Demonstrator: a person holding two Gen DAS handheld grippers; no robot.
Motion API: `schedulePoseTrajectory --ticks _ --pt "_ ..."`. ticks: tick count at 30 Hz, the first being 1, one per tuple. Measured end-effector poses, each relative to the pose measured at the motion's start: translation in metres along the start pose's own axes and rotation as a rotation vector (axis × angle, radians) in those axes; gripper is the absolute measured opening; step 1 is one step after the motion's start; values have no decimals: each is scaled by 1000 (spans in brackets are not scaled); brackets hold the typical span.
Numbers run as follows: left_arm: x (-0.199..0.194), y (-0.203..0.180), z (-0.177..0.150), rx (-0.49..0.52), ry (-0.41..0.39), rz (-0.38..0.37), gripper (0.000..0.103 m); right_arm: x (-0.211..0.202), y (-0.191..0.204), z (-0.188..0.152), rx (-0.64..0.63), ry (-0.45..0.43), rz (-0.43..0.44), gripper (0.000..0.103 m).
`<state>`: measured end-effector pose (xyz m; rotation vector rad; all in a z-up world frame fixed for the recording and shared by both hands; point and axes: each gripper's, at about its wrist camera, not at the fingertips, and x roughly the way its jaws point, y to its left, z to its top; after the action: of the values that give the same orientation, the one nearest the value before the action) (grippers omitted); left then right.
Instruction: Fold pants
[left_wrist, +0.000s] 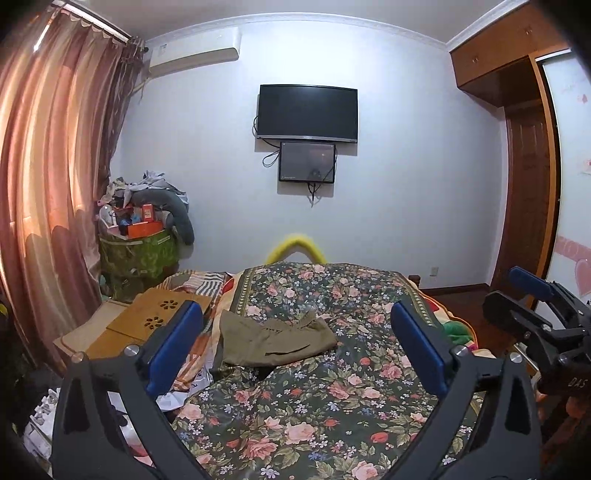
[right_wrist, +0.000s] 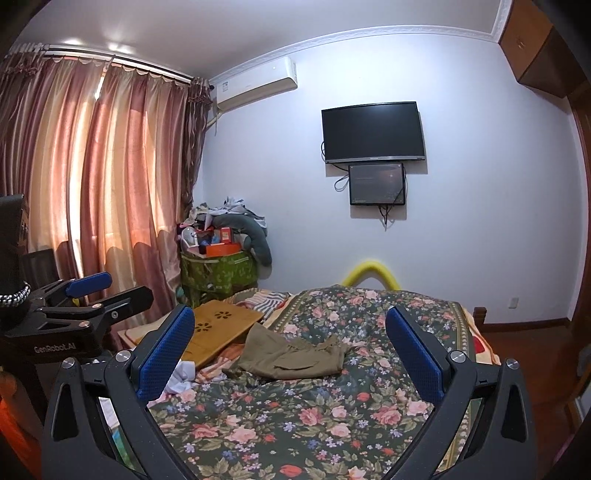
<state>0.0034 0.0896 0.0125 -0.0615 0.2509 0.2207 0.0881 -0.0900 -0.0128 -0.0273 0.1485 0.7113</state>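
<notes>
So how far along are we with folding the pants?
Hard to call anything done: the pants lie bunched and rumpled on the floral quilt, not neatly folded. Nothing is in hand; the left gripper and right gripper are both open, short of the cloth. Grasping, flattening and folding remain.

Bed covered in a dark floral quilt. Olive pants bunched on it, left of middle. Wooden lap board alongside.

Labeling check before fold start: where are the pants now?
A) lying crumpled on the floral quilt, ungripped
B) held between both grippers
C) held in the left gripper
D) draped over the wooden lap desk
A: the olive pants lie bunched on the floral quilt, while left gripper and right gripper are open and apart from them.
</notes>
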Motion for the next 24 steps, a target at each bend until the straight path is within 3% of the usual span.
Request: schedulePoseTrajectory --ticks 24 --pt "9 -1 -3 -2 22 -7 103 -3 -9 2 44 11 10 103"
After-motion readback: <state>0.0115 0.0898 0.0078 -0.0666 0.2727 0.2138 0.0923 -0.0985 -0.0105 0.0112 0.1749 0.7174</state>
